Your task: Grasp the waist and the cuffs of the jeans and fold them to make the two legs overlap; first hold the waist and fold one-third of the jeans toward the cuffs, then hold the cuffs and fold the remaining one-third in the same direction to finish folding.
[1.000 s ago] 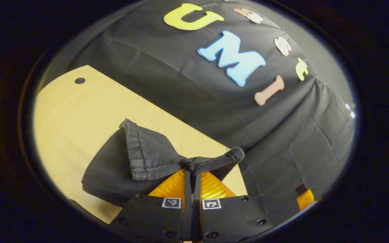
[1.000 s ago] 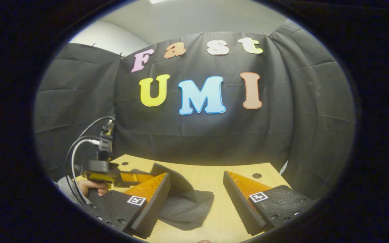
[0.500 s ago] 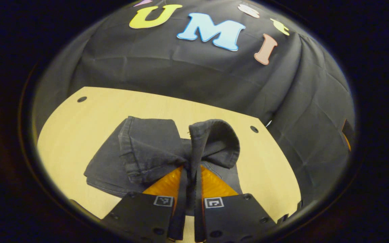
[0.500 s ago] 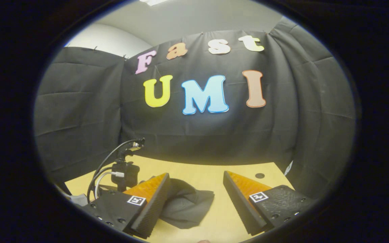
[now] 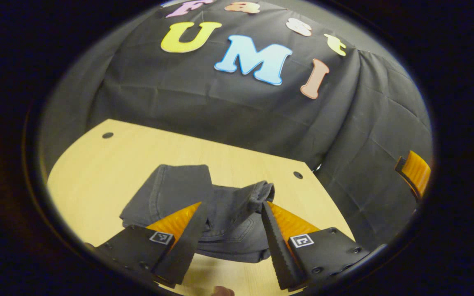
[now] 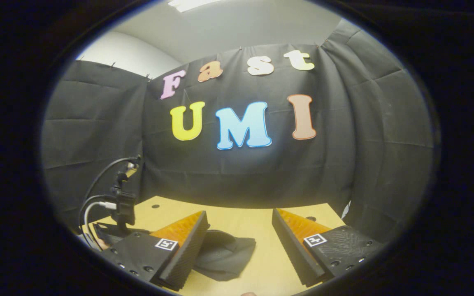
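**Jeans lying folded on the table, both grippers spread**

The jeans (image 5: 204, 213) are lying as a folded dark bundle on the wooden table (image 5: 109, 172), toward its near edge. In the left gripper view, the left gripper (image 5: 231, 213) is hovering just above the jeans with its fingers released and spread wide, holding nothing; a raised hem fold is sitting beside one finger. That view is also showing the bundle's stitched seams and a fingertip of the other gripper off beyond the table's right end. In the right gripper view, the right gripper (image 6: 240, 224) is likewise standing wide apart and empty, the jeans (image 6: 224, 255) lying between its fingers, nearer the left one. This view is revealing cables and a camera mount (image 6: 122, 201) left of the jeans.
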